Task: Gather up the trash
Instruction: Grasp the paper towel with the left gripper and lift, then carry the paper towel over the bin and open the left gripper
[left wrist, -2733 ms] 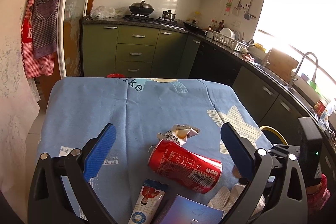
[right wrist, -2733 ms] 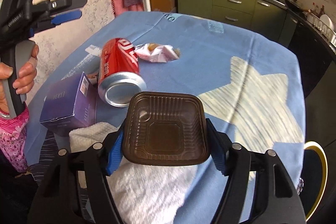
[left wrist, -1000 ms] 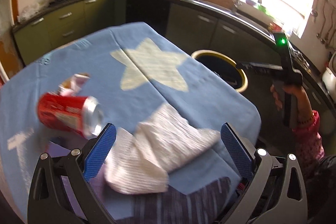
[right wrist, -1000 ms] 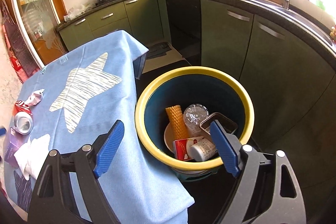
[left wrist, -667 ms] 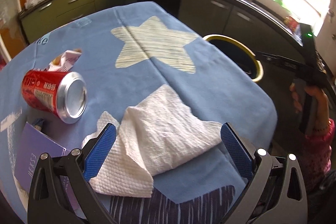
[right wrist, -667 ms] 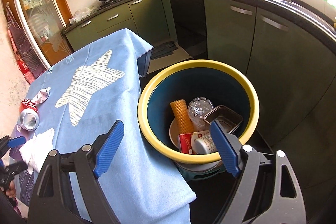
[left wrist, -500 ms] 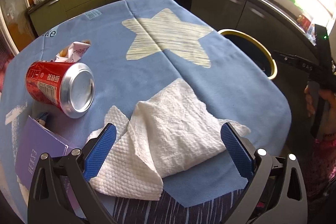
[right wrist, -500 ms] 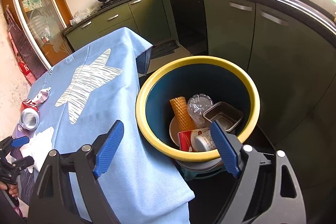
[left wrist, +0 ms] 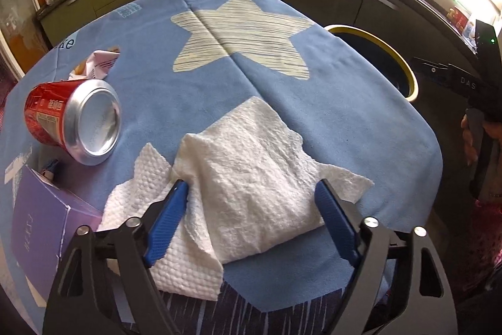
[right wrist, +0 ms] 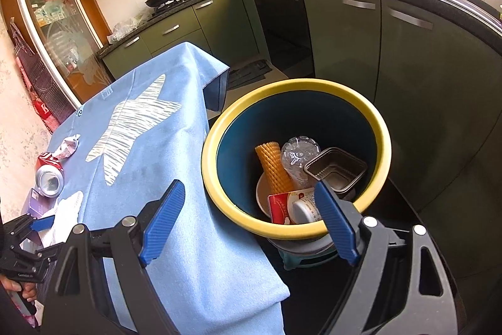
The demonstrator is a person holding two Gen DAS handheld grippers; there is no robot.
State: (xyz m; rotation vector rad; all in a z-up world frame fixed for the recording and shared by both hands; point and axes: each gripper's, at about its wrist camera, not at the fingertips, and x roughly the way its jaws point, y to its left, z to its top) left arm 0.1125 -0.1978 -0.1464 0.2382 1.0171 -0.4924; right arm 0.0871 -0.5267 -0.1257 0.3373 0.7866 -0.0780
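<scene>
The left tongs (left wrist: 249,193), jaws just closing, straddle the crumpled paper towel (left wrist: 248,178) on the worktop's (left wrist: 345,121) near edge, both pads against its sides. The right tongs (right wrist: 248,193) hang spread and empty over the yellow-rimmed bin (right wrist: 381,127), right of the worktop; a red can (left wrist: 69,121) lies left of the towel.
</scene>
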